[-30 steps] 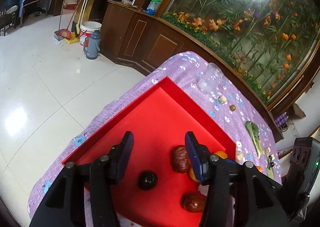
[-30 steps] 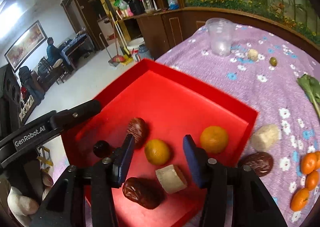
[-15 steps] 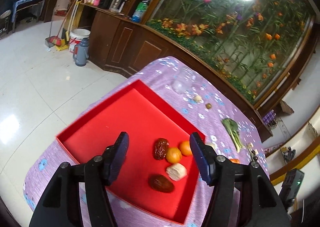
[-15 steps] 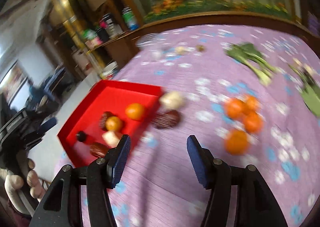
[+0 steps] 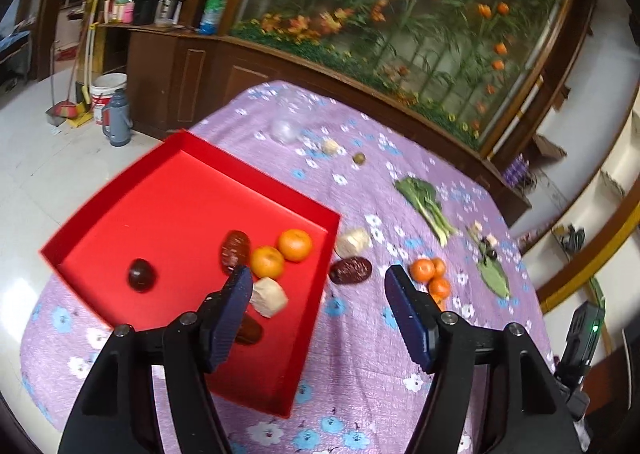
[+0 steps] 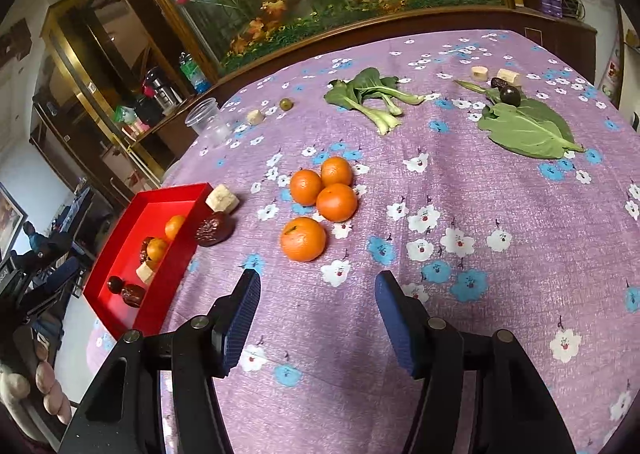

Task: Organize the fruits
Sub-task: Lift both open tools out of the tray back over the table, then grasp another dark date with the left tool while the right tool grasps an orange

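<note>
Your right tongs (image 6: 316, 318) and left tongs (image 5: 318, 304) both gape apart, empty. Four round orange tangerines (image 6: 320, 202) cluster mid-desk, beside the shallow red tray (image 6: 120, 310) at its left edge. Next, likely lower onto the nearest tangerine (image 6: 303, 239) and clamp gently.

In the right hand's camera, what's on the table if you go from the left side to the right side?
Red tray → dried date beside it → cluster of four tangerines → bok choy → big flat green leaf.
</note>
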